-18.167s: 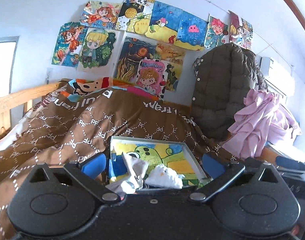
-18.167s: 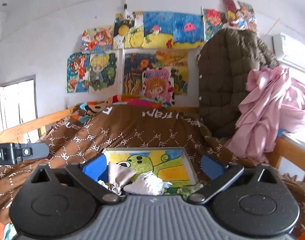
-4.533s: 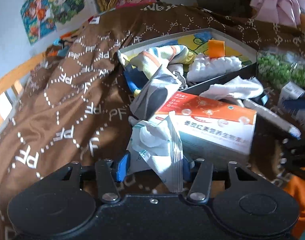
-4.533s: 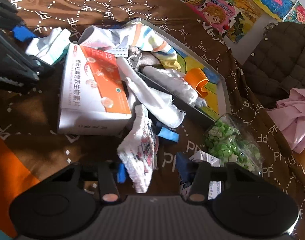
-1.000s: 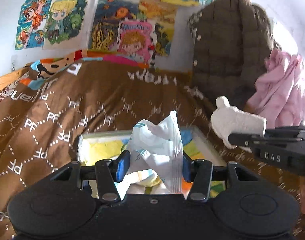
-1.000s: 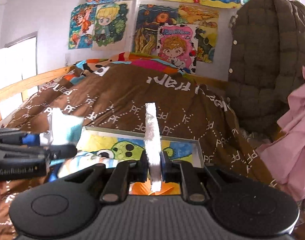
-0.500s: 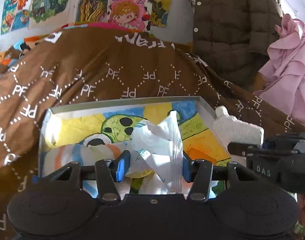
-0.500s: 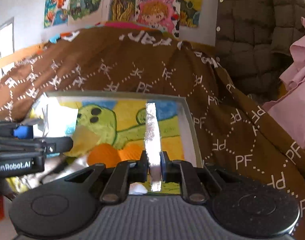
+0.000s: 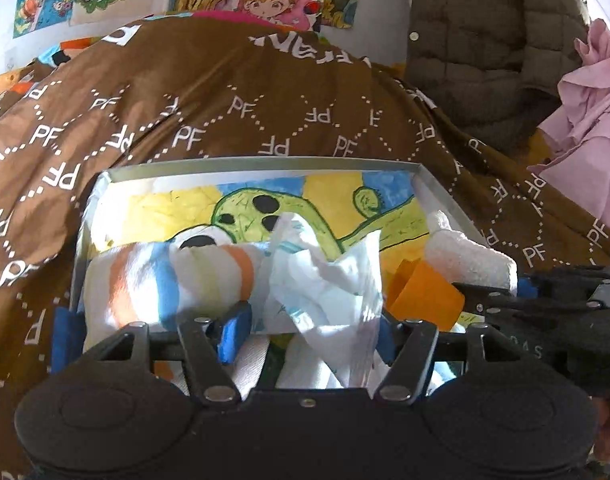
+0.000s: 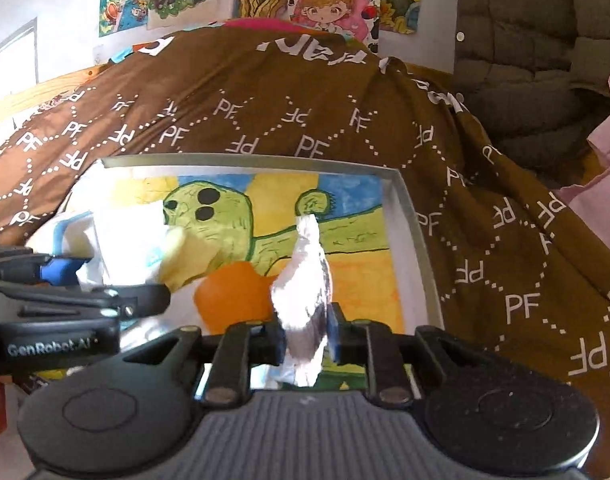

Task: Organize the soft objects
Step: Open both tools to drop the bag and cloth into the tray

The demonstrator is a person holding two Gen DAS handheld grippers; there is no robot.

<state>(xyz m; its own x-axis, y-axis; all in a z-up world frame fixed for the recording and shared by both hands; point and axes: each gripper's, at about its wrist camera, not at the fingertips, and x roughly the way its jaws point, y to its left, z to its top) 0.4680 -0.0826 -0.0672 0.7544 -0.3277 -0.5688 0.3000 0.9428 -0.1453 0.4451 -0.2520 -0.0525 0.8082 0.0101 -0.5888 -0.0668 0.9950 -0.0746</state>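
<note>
Both grippers hung over the tray (image 9: 261,165): left gripper (image 9: 309,330) jaws were opening around the tissue pack (image 9: 325,280), right gripper (image 10: 305,334) jaws were opening around an upright white cloth (image 10: 305,280).

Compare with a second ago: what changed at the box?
Both grippers dropped toward the grey cartoon-lined box. Left gripper is opening around the crinkled white plastic packet; right gripper is opening around the white knitted cloth. Striped cloth and orange piece unchanged.
</note>
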